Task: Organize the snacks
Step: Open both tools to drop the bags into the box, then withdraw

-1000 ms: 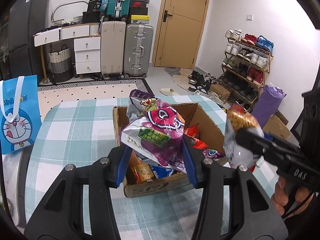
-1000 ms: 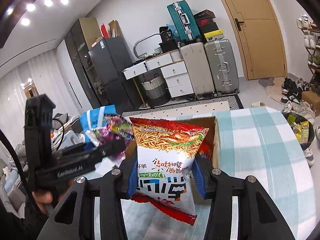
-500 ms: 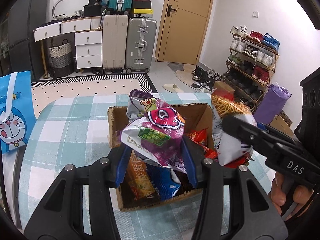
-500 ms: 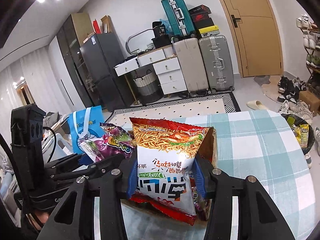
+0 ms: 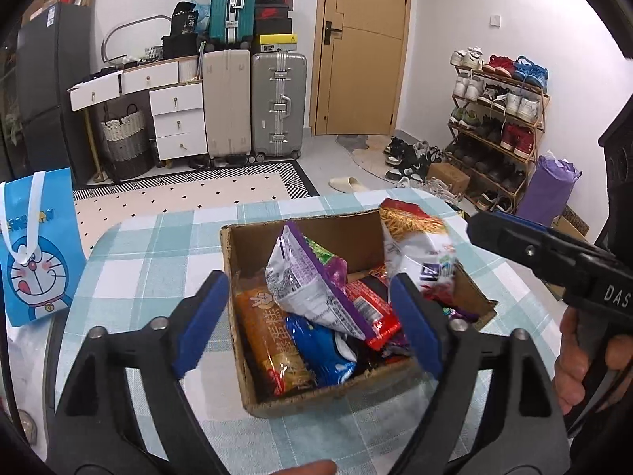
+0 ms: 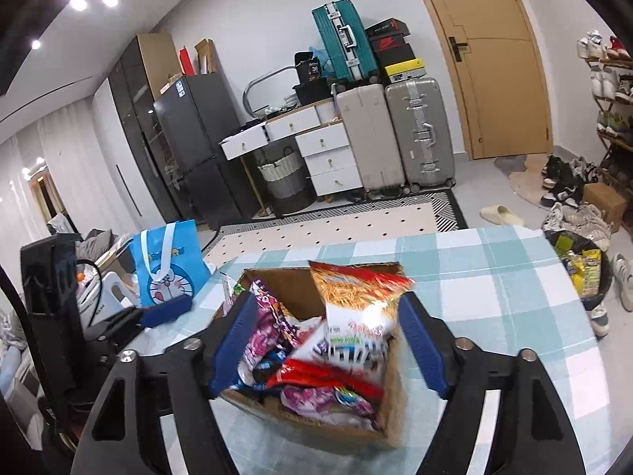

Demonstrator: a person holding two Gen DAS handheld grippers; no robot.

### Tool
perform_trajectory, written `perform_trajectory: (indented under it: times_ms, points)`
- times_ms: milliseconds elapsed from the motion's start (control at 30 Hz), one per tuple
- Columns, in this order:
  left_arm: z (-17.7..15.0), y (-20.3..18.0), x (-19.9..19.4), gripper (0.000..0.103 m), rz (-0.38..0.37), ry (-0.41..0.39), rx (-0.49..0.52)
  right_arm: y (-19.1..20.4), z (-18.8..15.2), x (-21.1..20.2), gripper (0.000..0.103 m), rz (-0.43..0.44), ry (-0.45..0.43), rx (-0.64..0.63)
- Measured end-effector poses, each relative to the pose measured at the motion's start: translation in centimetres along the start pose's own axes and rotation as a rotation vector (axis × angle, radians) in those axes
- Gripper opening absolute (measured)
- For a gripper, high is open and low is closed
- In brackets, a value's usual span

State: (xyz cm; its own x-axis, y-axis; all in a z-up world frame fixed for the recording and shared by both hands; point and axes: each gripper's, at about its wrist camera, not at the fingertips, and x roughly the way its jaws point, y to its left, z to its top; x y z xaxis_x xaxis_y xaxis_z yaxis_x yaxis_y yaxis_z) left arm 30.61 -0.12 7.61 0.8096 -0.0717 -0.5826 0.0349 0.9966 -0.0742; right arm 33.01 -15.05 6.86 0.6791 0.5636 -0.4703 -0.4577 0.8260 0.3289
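Purple snack bag [image 5: 312, 281] lies in box [image 5: 237, 245] between opening left tongs [image 5: 312, 316].

My left gripper [image 5: 308, 320] is black angular plastic with silver screws; its fingers [image 5: 199, 324] carry blue pads. My right gripper [image 6: 328, 346] matches it; at three o'clock in the left view its black body reads "DAS", a hand [image 5: 573, 372] gripping its handle.
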Motion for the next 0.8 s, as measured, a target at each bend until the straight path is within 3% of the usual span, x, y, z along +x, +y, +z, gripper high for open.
perform_trajectory:
  times_ms: [133, 500, 800]
  points:
    - [-0.5, 0.5, -1.3, 0.102, -0.008, -0.006, -0.024, 0.0, -1.0, -1.3, 0.100, 0.034, 0.006, 0.002]
    - [-4.4, 2.2, -5.8, 0.102, 0.016, -0.043, -0.084, -0.1, -6.0, -5.6, 0.102, 0.070, -0.080, -0.024]
    - [-8.8, 1.7, -7.5, 0.102, 0.071, -0.112, -0.075, -0.6, -9.5, -7.2, 0.102, 0.036, -0.121, -0.043]
